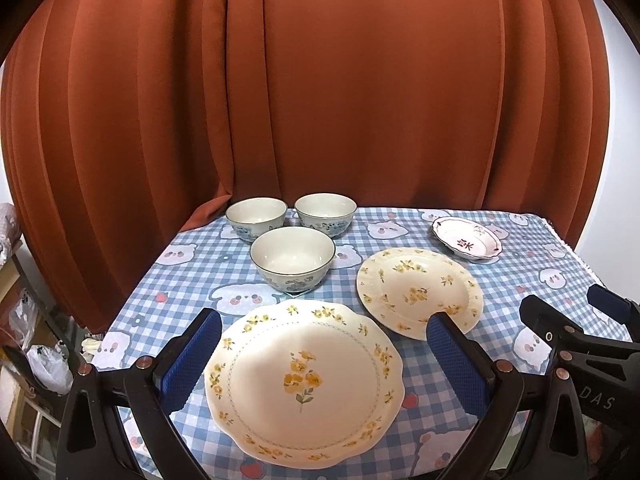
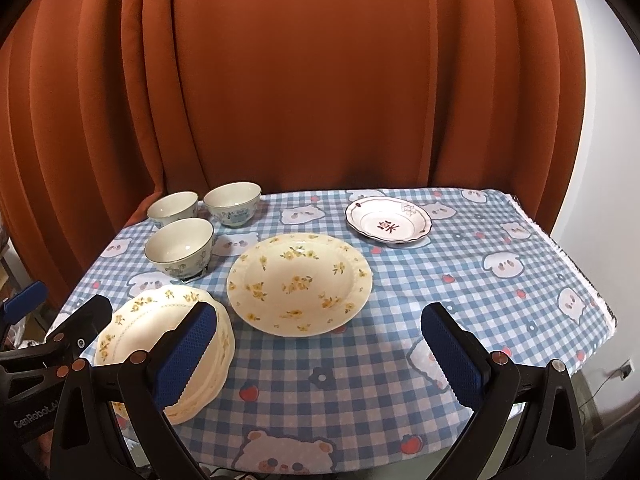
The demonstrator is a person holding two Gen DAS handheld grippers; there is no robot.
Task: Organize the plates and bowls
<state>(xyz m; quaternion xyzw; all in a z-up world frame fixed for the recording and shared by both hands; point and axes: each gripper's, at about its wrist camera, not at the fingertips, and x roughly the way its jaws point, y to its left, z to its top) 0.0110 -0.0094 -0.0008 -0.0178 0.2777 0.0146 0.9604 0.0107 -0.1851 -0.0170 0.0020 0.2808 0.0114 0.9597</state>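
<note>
A large cream plate with yellow flowers (image 1: 304, 384) lies near the table's front left; my left gripper (image 1: 324, 354) is open, its blue pads on either side above it. A deep yellow-flowered plate (image 1: 418, 290) lies behind it, centre in the right wrist view (image 2: 300, 284). A small white dish with a red character (image 2: 388, 222) sits at the back right. Three blue-patterned bowls (image 1: 292, 258) (image 1: 256, 214) (image 1: 326, 210) stand at the back left. My right gripper (image 2: 320, 346) is open and empty over the cloth, right of the large plate (image 2: 164, 344).
The table wears a blue checked cloth with bear prints (image 2: 480, 280). An orange curtain (image 1: 320, 100) hangs right behind it. The table's right edge (image 2: 580, 280) drops off by a white wall. Bags and shelves (image 1: 40, 360) sit to the left, below the table.
</note>
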